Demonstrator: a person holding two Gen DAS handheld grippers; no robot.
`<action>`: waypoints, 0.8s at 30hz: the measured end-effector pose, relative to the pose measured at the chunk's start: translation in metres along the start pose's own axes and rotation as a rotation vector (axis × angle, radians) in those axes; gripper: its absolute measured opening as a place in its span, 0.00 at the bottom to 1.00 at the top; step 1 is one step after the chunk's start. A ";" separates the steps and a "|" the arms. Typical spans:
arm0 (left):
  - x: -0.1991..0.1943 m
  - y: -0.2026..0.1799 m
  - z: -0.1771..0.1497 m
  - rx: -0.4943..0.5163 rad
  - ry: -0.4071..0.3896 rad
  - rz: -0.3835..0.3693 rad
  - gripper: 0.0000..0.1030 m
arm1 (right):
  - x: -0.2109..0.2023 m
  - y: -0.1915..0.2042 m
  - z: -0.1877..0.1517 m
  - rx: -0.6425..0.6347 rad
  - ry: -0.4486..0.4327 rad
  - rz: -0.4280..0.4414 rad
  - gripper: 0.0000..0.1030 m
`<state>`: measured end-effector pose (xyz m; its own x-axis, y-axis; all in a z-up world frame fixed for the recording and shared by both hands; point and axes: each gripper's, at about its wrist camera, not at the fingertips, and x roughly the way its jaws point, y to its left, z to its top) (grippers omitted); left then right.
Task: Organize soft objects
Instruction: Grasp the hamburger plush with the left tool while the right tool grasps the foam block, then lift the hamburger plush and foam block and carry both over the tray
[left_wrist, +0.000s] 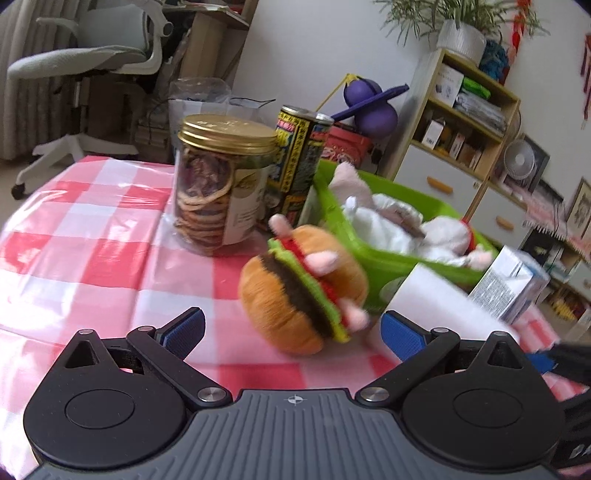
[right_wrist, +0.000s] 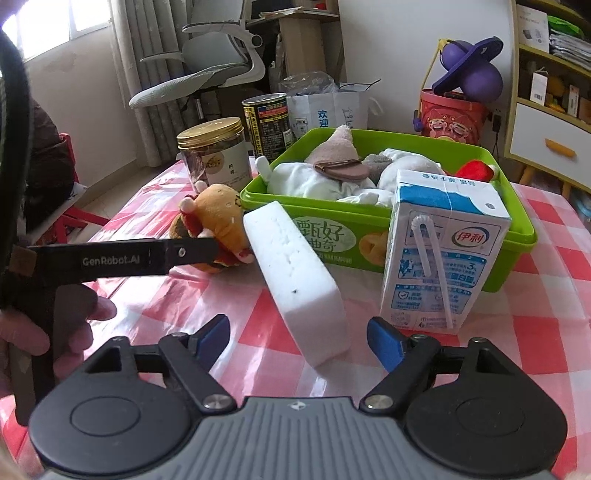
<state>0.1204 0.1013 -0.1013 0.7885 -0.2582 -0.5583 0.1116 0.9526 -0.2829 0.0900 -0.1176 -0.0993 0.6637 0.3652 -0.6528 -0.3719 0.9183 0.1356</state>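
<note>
A plush burger toy (left_wrist: 304, 291) lies on the checked tablecloth, just ahead of my open left gripper (left_wrist: 291, 330), between its fingertips but not gripped. It also shows in the right wrist view (right_wrist: 218, 218), partly hidden behind the left gripper's finger (right_wrist: 147, 254). A white sponge block (right_wrist: 299, 280) leans on the green bin (right_wrist: 369, 236), which holds several soft toys (right_wrist: 332, 173). My right gripper (right_wrist: 297, 341) is open, its fingertips on either side of the sponge's near end, not touching it. The sponge also shows in the left wrist view (left_wrist: 439, 295).
A milk carton (right_wrist: 439, 251) stands right of the sponge, against the bin. A gold-lidded cookie jar (left_wrist: 221, 184) and a tall can (left_wrist: 295, 162) stand behind the burger. An office chair (right_wrist: 210, 62) and shelves (right_wrist: 554, 92) lie beyond the table.
</note>
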 end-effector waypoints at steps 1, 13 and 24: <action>0.001 -0.001 0.001 -0.011 -0.004 -0.003 0.94 | 0.000 -0.001 0.000 0.005 -0.001 0.000 0.61; 0.008 -0.013 0.010 -0.110 -0.020 0.050 0.80 | 0.003 -0.008 0.005 0.029 0.002 -0.007 0.39; 0.003 -0.010 0.017 -0.130 0.004 0.091 0.58 | -0.002 -0.009 0.012 0.053 -0.003 0.032 0.22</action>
<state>0.1321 0.0935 -0.0870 0.7894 -0.1726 -0.5891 -0.0393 0.9435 -0.3291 0.0993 -0.1248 -0.0904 0.6541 0.3947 -0.6453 -0.3578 0.9130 0.1958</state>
